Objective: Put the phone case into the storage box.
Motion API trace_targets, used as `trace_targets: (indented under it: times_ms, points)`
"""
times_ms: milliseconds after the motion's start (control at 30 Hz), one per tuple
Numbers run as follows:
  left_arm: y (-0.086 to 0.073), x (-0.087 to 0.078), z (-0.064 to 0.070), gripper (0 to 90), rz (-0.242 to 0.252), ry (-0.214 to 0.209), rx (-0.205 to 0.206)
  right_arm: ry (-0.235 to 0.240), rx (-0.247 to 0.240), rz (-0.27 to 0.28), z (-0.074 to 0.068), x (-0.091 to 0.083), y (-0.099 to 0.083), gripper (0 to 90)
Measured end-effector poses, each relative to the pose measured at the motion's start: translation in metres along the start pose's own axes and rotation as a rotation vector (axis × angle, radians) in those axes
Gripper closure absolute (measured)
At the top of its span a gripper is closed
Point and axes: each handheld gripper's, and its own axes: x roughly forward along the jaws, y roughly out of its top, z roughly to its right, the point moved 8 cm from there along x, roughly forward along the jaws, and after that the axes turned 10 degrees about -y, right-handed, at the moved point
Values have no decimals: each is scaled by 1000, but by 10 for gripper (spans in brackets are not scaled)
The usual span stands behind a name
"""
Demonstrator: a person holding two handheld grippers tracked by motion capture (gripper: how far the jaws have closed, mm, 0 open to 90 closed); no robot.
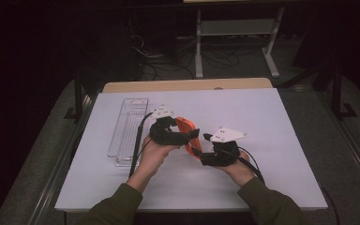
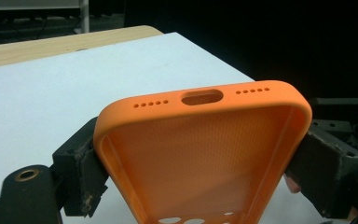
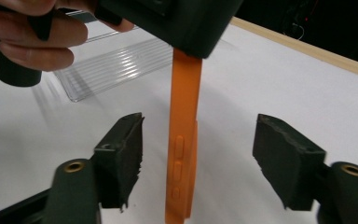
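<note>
While left hand-held gripper (image 2: 200, 172) clamps orange phone case (image 2: 200, 154), right hand-held gripper (image 3: 200, 158) gapes.

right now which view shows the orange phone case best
The left gripper view: the orange phone case faces the camera, open inside up, port slot and holes clear, clamped by the left gripper. The right gripper view shows it edge-on with side buttons, between the open fingers of the right gripper. The high view shows it small between both grippers.

Olive-green sleeves (image 1: 122, 202) are worn on both forearms. Each black gripper is topped by a pale three-cornered plate (image 1: 228, 135) and trailed by a black cable (image 1: 138, 143). A brass-ringed hole (image 3: 74, 166) is seen beside each worn black pad (image 3: 121, 156).
</note>
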Motion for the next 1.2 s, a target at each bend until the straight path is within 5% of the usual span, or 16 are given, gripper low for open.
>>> trace_targets:
  times_ms: [167,567,1200]
  points:
    - [0,-1,0,152,3,7,-5,21,22,-40,3,0,-5,225]
    - [1,-3,-2,153,11,12,-11,46,39,-29,13,-5,-8,9]
    - [7,-13,-4,154,29,21,-1,-21,38,-38,40,-31,-33,6]
